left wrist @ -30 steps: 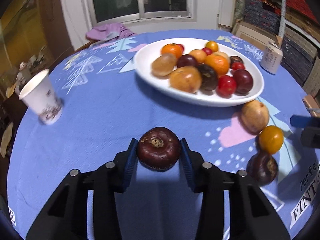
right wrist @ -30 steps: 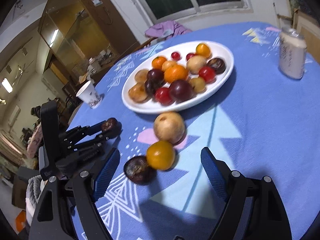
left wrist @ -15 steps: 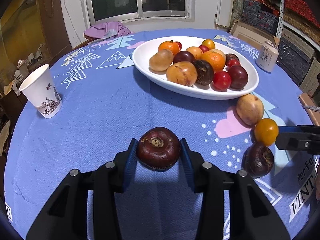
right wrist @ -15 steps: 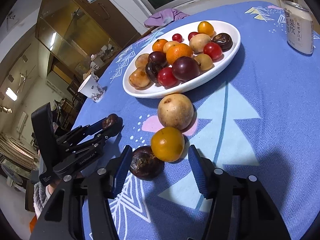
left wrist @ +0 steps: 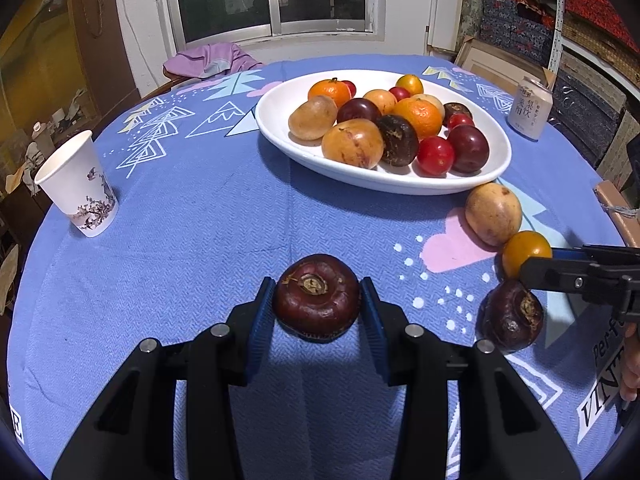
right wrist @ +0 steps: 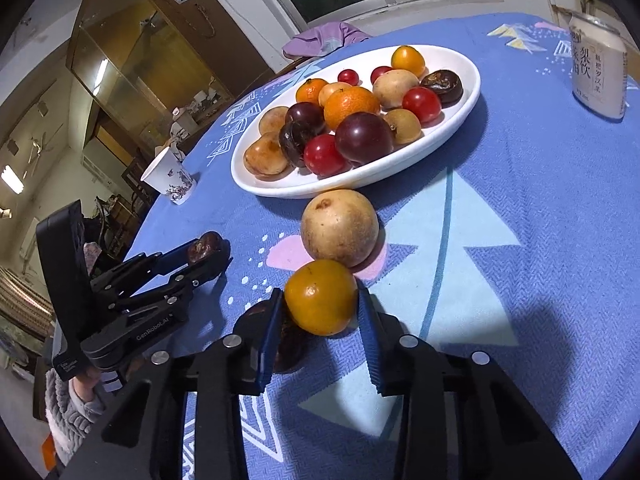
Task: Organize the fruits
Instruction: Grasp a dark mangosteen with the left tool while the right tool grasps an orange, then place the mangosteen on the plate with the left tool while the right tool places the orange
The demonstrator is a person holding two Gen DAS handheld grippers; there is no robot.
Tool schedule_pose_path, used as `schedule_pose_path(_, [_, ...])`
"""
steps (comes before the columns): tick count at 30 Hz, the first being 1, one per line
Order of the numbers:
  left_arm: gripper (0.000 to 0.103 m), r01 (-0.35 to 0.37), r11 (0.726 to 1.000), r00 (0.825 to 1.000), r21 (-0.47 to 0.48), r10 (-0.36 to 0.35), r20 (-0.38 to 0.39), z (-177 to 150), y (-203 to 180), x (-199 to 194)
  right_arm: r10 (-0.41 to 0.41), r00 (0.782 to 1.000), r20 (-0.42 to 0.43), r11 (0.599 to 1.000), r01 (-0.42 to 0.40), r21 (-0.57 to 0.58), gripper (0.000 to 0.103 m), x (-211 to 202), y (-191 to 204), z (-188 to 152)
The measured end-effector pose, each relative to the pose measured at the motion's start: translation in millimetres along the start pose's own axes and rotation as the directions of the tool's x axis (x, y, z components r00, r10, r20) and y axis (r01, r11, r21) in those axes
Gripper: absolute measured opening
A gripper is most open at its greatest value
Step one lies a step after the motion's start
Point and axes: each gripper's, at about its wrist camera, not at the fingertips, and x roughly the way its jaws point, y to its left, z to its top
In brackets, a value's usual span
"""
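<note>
The left tool (right wrist: 208, 254) reads "GenRobot.AI"; the tablecloth (left wrist: 200, 220) shows "Perf" and "VIN".

Between the cup (left wrist: 78, 186) and the plate (left wrist: 280, 120) ran a wide strip of bare cloth (left wrist: 200, 220), open from the near edge to the far one. On the right the way was crowded: a tan fruit (right wrist: 339, 232), an orange fruit (right wrist: 321, 297) and a dark fruit (left wrist: 510, 316) sat in a touching row against the plate's near rim (no gap there). The can (right wrist: 598, 68) stood well apart from the plate, with bare cloth between them.
</note>
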Motion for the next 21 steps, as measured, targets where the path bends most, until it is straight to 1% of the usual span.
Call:
schedule_pose_path(3, [0.042, -0.006, 1.000, 1.000, 0.006, 0.006, 0.005, 0, -2, -1, -0.062, 0.998, 0.032, 0.995, 0.065, -0.074, 0.037, -3, 13, -3])
schedule_pose_path(7, [0.042, -0.016, 1.000, 1.000, 0.011, 0.015, 0.021, 0, -3, -4, -0.089, 0.994, 0.071, 0.989, 0.096, -0.115, 0.037, -11, 20, -3])
schedule_pose_path(10, [0.042, -0.023, 1.000, 0.999, 0.014, 0.023, 0.035, -1, -5, -8, -0.117, 0.986, 0.122, 0.982, 0.133, -0.135, 0.037, -20, 23, -1])
schedule_pose_path(21, [0.042, -0.038, 0.999, 0.996, 0.022, 0.037, 0.077, 0, -9, -17, -0.111, 0.983, 0.148, 0.987, 0.127, -0.103, 0.037, -31, 14, 3])
